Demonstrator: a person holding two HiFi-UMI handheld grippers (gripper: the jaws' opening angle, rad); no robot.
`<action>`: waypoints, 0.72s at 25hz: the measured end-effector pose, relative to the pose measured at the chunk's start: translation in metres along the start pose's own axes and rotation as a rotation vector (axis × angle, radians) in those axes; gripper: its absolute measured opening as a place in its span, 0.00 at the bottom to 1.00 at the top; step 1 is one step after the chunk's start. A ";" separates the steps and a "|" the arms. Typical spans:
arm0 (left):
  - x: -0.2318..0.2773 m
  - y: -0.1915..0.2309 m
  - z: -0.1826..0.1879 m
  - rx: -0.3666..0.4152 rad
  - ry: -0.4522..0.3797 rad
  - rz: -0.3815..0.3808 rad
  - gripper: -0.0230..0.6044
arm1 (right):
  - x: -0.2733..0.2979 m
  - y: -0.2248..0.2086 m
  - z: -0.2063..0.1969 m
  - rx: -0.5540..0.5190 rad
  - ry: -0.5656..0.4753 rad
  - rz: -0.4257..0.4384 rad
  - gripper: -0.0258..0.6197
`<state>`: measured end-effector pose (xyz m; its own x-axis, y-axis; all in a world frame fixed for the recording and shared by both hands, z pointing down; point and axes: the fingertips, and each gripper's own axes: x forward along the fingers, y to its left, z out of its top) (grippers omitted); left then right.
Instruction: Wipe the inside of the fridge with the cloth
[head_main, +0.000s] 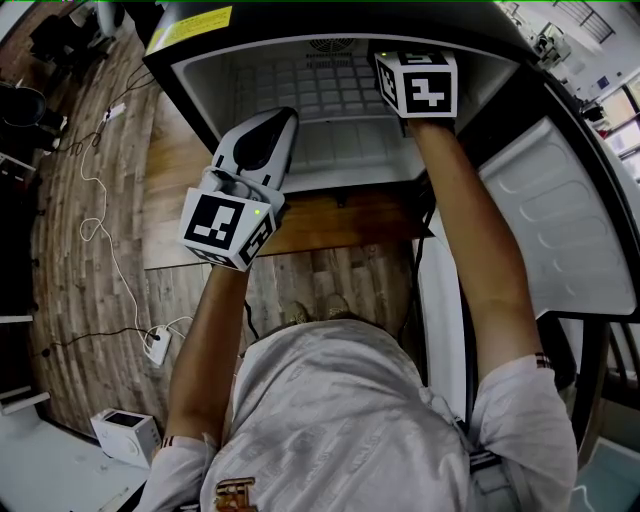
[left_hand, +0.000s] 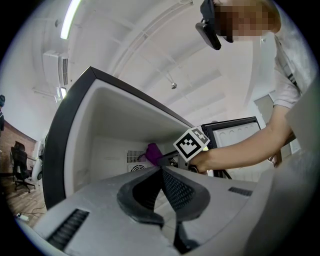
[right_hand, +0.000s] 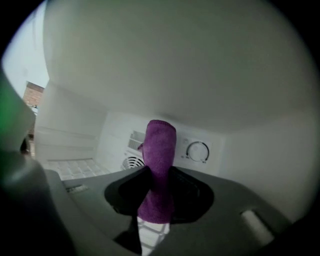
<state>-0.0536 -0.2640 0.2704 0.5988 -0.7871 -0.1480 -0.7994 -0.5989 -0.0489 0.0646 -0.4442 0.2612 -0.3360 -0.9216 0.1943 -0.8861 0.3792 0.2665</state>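
- Cloth (right_hand: 160, 140) pinched tight in right gripper (right_hand: 158, 172) fingers, deep inside the fridge (head_main: 340, 150), under its ceiling.
- Left gripper (left_hand: 161, 169) hovers at the opening, fingers together, empty.
- Wiping looks early; most surfaces remain.

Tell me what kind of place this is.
Probably a lab or office workspace: an open mini fridge, a wood floor with a loose cable trailing across it, office chairs at the side.

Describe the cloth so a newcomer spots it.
Inside the open white fridge, the right tool is shut on a purple fuzzy cloth sticking up between its jaws. It is the only coloured thing there; the round dial and vent grille behind it are white.
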 end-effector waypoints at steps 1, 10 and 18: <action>0.000 0.000 0.000 0.000 -0.001 0.000 0.04 | -0.003 0.005 0.003 -0.003 -0.010 0.014 0.22; -0.006 0.000 0.004 -0.002 -0.011 -0.005 0.04 | -0.042 0.063 0.017 -0.014 -0.076 0.158 0.22; -0.013 0.003 0.007 -0.016 -0.024 0.000 0.04 | -0.087 0.105 0.018 0.053 -0.123 0.282 0.22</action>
<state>-0.0646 -0.2545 0.2653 0.5971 -0.7836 -0.1715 -0.7984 -0.6012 -0.0333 -0.0047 -0.3261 0.2550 -0.6038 -0.7853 0.1370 -0.7671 0.6192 0.1681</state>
